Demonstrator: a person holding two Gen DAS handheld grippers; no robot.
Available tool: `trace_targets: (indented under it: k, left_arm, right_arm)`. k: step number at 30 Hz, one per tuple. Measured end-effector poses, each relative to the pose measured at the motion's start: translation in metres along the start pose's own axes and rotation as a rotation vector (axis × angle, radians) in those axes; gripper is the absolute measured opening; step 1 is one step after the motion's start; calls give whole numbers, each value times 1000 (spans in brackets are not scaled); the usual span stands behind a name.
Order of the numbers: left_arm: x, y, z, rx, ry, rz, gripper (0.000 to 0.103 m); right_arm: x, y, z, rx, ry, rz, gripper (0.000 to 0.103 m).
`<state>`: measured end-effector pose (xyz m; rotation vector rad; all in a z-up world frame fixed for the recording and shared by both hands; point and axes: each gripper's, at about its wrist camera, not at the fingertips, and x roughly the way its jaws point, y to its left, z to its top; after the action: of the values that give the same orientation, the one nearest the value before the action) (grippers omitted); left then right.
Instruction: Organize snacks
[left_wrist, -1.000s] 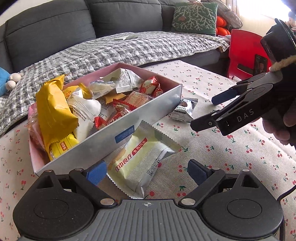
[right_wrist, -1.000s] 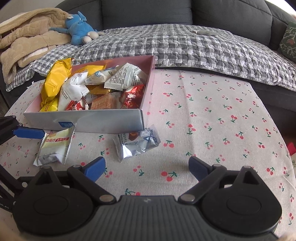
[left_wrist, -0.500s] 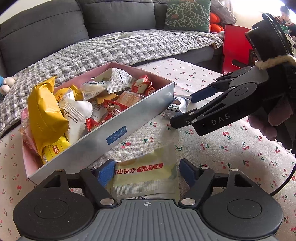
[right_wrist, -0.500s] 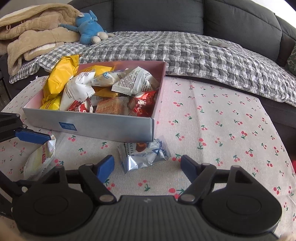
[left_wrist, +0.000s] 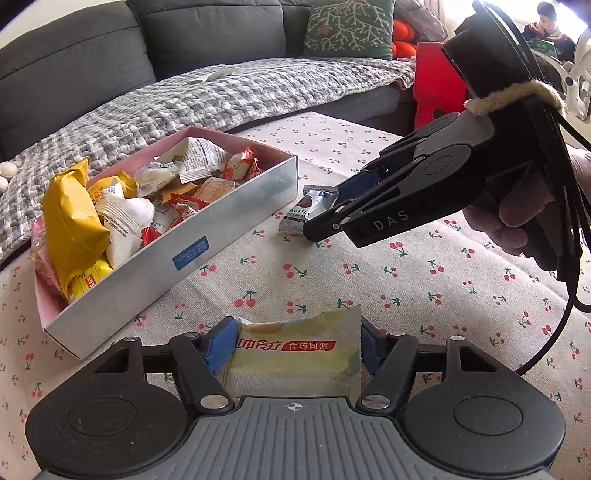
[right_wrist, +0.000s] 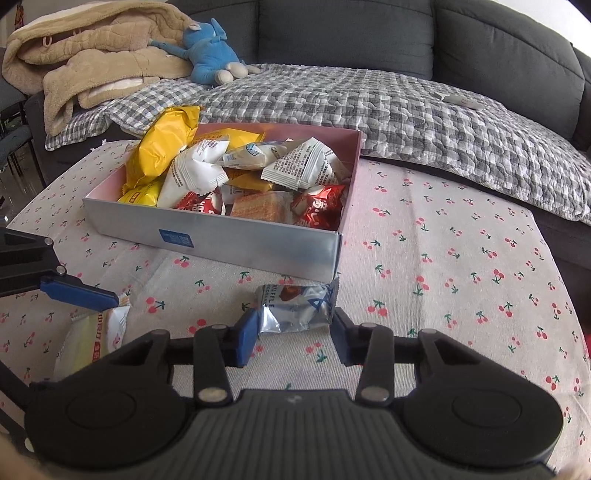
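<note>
A pale yellow-green snack packet (left_wrist: 295, 354) with red print sits between the blue pads of my left gripper (left_wrist: 295, 349), whose jaws are closing and press on both its sides, just above the cloth. A silver chocolate packet (right_wrist: 295, 310) lies on the cherry-print tablecloth (right_wrist: 443, 277) beside the box corner. My right gripper (right_wrist: 295, 336) is closing on it, with its pads at both ends. In the left wrist view the right gripper (left_wrist: 325, 218) reaches down onto that silver packet (left_wrist: 299, 214). A silver-walled box (right_wrist: 221, 240) with a pink inside holds several wrapped snacks.
A grey sofa with a checked blanket (right_wrist: 406, 122) runs behind the table. On it lie a blue plush toy (right_wrist: 210, 51) and a beige blanket (right_wrist: 92, 62). A green cushion (left_wrist: 347, 29), a red chair (left_wrist: 439, 81) and a seated person (left_wrist: 546, 26) are at the right.
Both sets of jaws have narrowed. The left one took the pale packet from beside the box. The right one came down around the silver packet.
</note>
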<state>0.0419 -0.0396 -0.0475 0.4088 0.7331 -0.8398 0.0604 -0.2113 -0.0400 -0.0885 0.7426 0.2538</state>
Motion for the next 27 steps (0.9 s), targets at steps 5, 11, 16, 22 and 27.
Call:
trace_targets:
  k: [5,11,16,22,27]
  left_arm:
    - [-11,-6,-8,3,5,9,75]
    - [-26,-12,-11,-20,-1,17,90]
    - [-32,-14,-9,-68,22,23,92]
    - [-29,-13,-7,-64,32,38,92]
    - [-9,0,-11,-145,94,63,92]
  right_arm:
    - [-8,5,-4,-7,17,14,39]
    - [-19,15,-8,-21,43,34,39]
    - [-28,19,-11,-26,68,39,39]
    - [-31,20,-14,-10,111,35,39]
    - [-29,23,-18,-16,136,22,39]
